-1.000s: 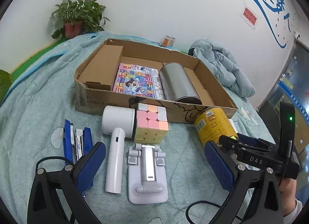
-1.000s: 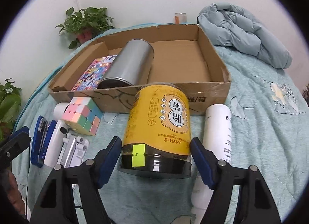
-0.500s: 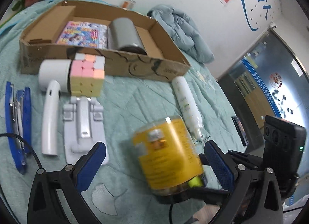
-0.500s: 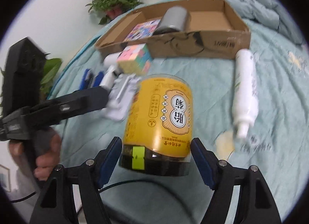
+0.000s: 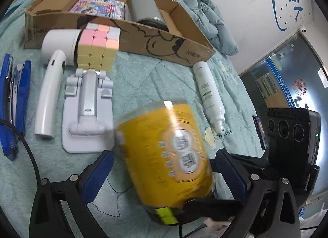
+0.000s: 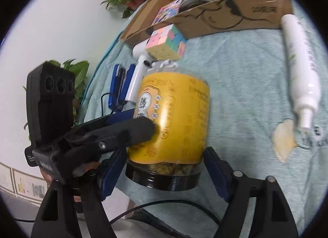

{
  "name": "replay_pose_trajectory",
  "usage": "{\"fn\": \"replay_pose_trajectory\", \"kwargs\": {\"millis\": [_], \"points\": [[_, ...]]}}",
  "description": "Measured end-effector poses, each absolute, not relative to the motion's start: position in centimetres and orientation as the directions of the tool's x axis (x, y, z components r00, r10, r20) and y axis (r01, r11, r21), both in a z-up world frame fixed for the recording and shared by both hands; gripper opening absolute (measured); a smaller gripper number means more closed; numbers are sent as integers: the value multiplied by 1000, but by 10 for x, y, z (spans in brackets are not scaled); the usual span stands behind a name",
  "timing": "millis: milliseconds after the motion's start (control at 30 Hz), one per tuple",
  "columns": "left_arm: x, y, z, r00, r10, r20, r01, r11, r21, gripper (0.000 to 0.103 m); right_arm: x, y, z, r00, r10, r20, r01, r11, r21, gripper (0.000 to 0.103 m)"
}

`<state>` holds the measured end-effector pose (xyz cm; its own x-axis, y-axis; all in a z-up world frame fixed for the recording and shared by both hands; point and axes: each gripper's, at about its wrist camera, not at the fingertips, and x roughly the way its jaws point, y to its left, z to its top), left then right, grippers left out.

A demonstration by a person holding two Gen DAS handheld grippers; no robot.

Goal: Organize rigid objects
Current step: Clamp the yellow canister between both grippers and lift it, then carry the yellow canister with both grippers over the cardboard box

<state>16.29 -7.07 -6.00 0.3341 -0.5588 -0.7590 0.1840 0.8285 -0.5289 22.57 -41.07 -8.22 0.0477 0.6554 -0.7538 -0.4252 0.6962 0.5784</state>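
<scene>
The jar [image 5: 168,152] stood on the bed [image 5: 155,78] one second ago, against the front wall of the cardboard box [image 5: 164,39]. It is now lifted clear and hangs tilted above the near edge of the bed.

The right gripper [image 6: 164,156] carries it: the jaws have just been opening, yet their pads lie against the black lid end, with the jar between them. The left gripper [image 5: 164,156] has come in around the jar body. Its jaws stand wide, and a strip of quilt shows between one pad and the jar.

On the bed between jar and box, toward the left edge, lie a phone stand [image 5: 88,111], a white hair dryer [image 5: 49,94], a stapler [image 5: 12,102] and a puzzle cube [image 5: 98,49] that touches the box wall. A white bottle [image 5: 209,94] lies toward the right edge.

Open quilt runs between stand and bottle up to the box front. Inside the box, the right end beside the metal can [image 5: 143,10] is bare.
</scene>
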Motion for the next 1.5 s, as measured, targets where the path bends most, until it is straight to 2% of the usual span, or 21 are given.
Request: {"fn": "replay_pose_trajectory", "kwargs": {"millis": [133,200,367,700,900,1233,1500], "points": [[164,-67,-69,310,-562,-767,150,825,-545,92,226,-396,-84,43,640,-767,-458,695,555,82],[162,-65,-70,309,-566,-764,149,822,-549,92,225,-391,-84,63,659,-749,-463,684,563,84],[162,-62,-75,296,-588,-753,143,806,-574,91,225,-377,-86,60,638,-767,-476,694,540,85],[155,-66,-69,336,-568,-751,166,821,-547,89,226,-361,-87,68,582,-811,-502,722,476,86],[153,-69,-53,390,-539,-747,191,841,-507,85,228,-354,-85,84,571,-817,-505,731,459,86],[164,-78,-14,485,-503,-715,257,864,-433,84,240,-356,-62,217,572,-791,-514,755,406,86],[178,-75,0,518,-510,-687,267,859,-437,84,253,-358,-49,260,565,-783,-532,761,372,86]]}}
